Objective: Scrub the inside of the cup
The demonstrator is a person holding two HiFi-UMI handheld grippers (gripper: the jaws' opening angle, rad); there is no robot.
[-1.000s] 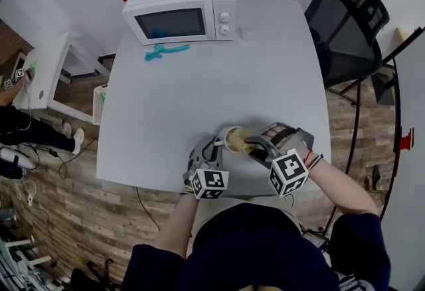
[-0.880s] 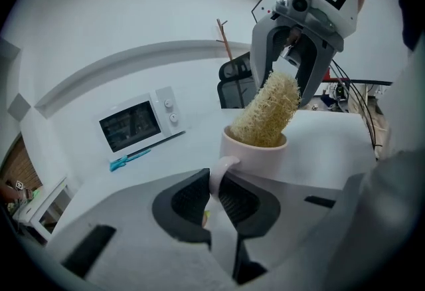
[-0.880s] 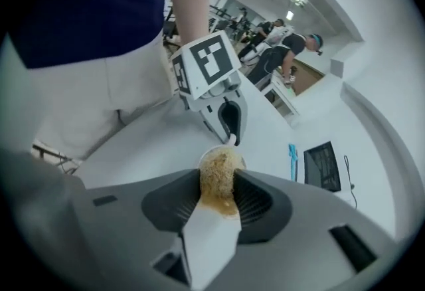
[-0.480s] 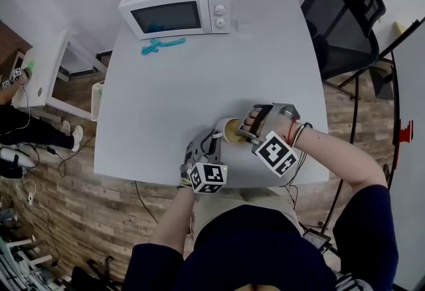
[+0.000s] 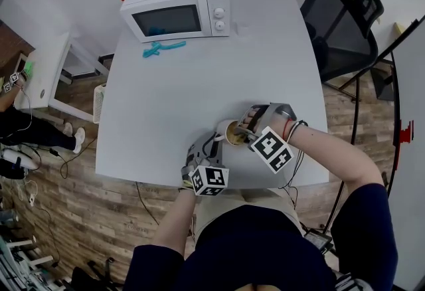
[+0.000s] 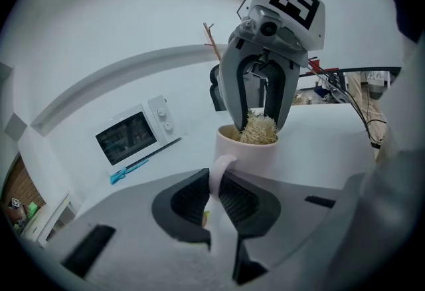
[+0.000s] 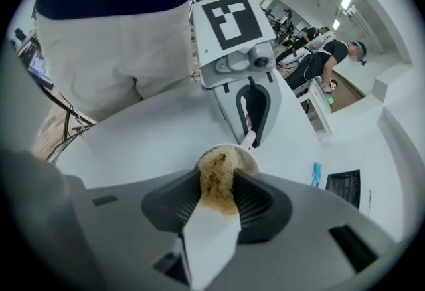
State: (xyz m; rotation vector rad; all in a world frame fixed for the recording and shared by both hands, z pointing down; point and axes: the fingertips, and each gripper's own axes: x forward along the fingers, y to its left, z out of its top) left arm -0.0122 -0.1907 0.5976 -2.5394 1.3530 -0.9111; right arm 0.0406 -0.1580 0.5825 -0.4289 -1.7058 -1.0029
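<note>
A pale pink cup (image 5: 228, 131) (image 6: 247, 149) stands near the front edge of the white table (image 5: 199, 84). My left gripper (image 5: 214, 147) (image 6: 214, 198) is shut on the cup's handle (image 6: 218, 173). My right gripper (image 5: 244, 131) (image 7: 219, 191) points steeply down over the cup and is shut on a tan loofah scrubber (image 7: 217, 177) (image 6: 258, 129). The scrubber's lower end sits inside the cup's mouth (image 7: 229, 151). The bottom of the cup is hidden by the scrubber.
A white microwave (image 5: 178, 7) stands at the table's far edge with a teal tool (image 5: 162, 48) lying in front of it. A black office chair (image 5: 342, 14) stands at the right. A person (image 7: 325, 57) stands in the background by another table.
The right gripper has rolled and dropped, pushing the scrubber further into the cup. The left gripper keeps its hold on the handle.
</note>
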